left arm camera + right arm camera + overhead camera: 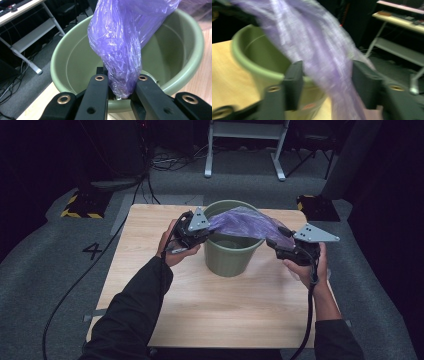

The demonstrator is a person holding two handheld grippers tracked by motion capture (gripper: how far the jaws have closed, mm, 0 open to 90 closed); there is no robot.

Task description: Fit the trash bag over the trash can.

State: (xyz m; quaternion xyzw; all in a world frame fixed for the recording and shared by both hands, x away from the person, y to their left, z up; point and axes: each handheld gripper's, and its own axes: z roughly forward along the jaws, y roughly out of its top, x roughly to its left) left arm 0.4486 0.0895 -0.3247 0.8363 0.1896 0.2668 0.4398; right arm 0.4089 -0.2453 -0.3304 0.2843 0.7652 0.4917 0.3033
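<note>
One purple bag hangs in the air over a green bin. It stretches from one gripper to the other, right across the top of the bin. The bag is thin and crinkly, and light shines through it.

The left gripper holds one end of the bag. In the left gripper view its two black jaws squeeze a bunched end of the bag tight between them, just above the near rim of the bin. The inside of the bin looks bare there.

The right gripper is at the other end, just past the right side of the bin. In the right gripper view the bag runs down between the jaws, and the bin sits behind on the left. The jaws stand apart with a gap on each side of the bag. That picture is blurry, so I cannot tell if they pinch the bag.

The bin stands near the back of a wooden table. A hand holds each gripper, with dark sleeves coming in from the near edge. Gray carpet lies around the table, and a white frame stands farther back.
</note>
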